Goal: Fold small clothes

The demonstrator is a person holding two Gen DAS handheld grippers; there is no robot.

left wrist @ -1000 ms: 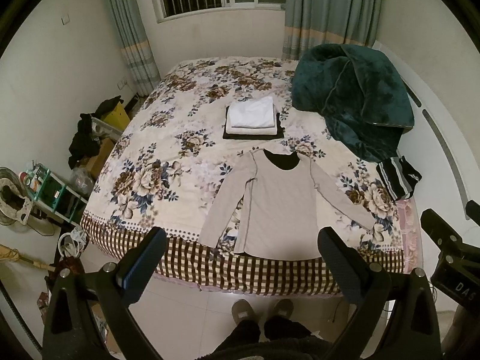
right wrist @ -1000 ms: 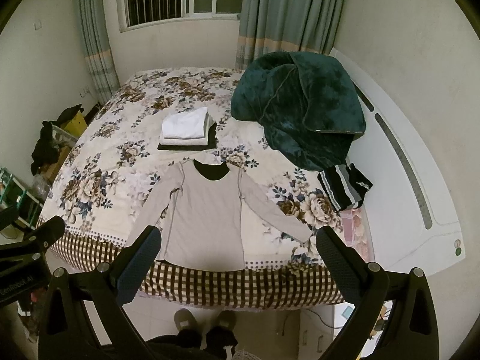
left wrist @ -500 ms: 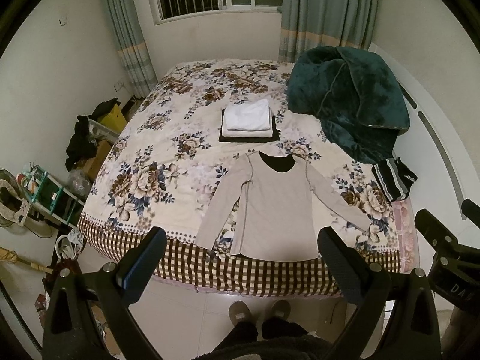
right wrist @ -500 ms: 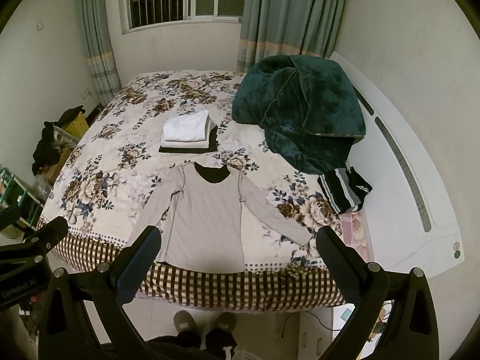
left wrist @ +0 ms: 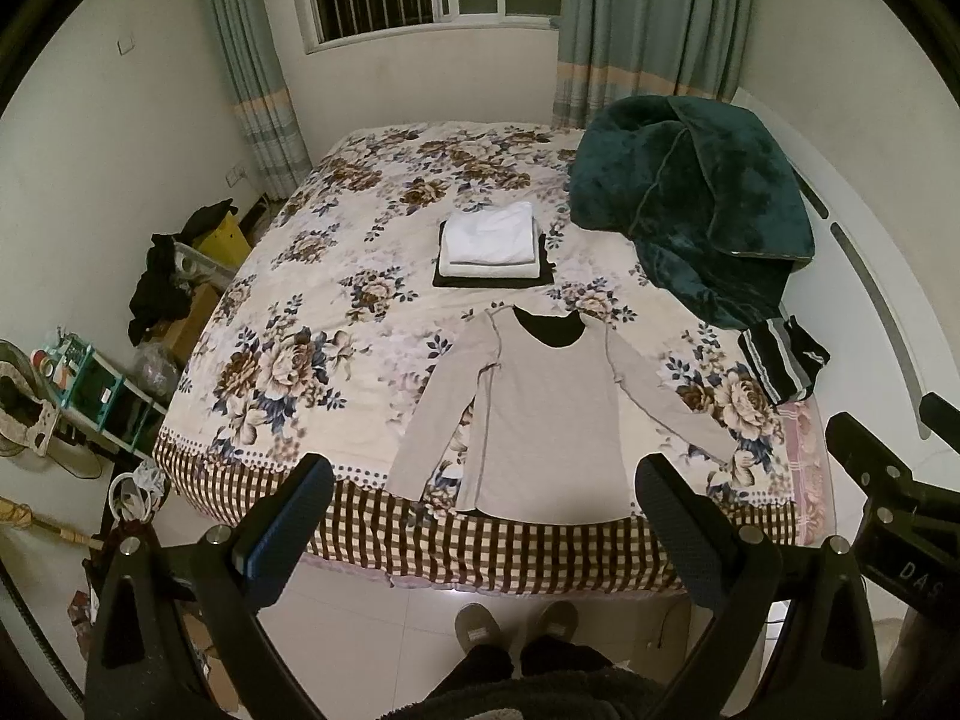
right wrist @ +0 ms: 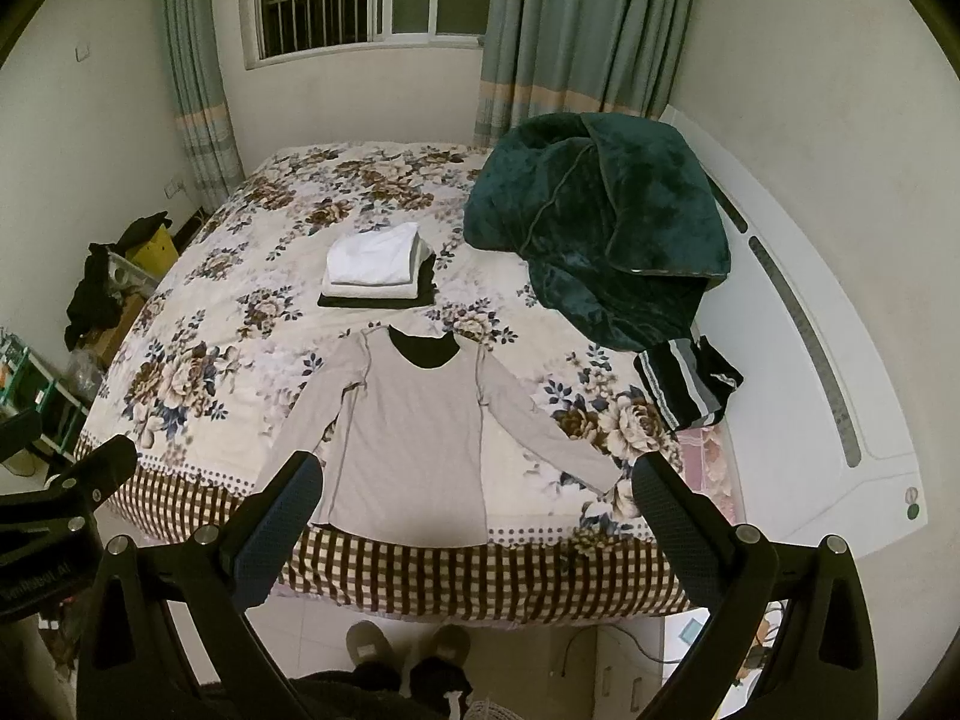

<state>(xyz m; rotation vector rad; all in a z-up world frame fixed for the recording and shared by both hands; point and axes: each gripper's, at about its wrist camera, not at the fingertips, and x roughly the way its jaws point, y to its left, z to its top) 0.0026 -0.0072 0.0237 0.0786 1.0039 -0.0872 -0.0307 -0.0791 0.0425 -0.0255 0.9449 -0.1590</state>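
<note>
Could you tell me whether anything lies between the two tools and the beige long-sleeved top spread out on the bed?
Nothing visible does. The beige top lies flat at the near edge of the bed, uncovered. The left tool and right tool are open, above the floor in front of it. The folded stack lies beyond the collar, apart from it.

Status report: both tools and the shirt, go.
Left tool open, right tool open, both empty. Beige shirt flat, sleeves spread, unfolded. Nothing on it.
</note>
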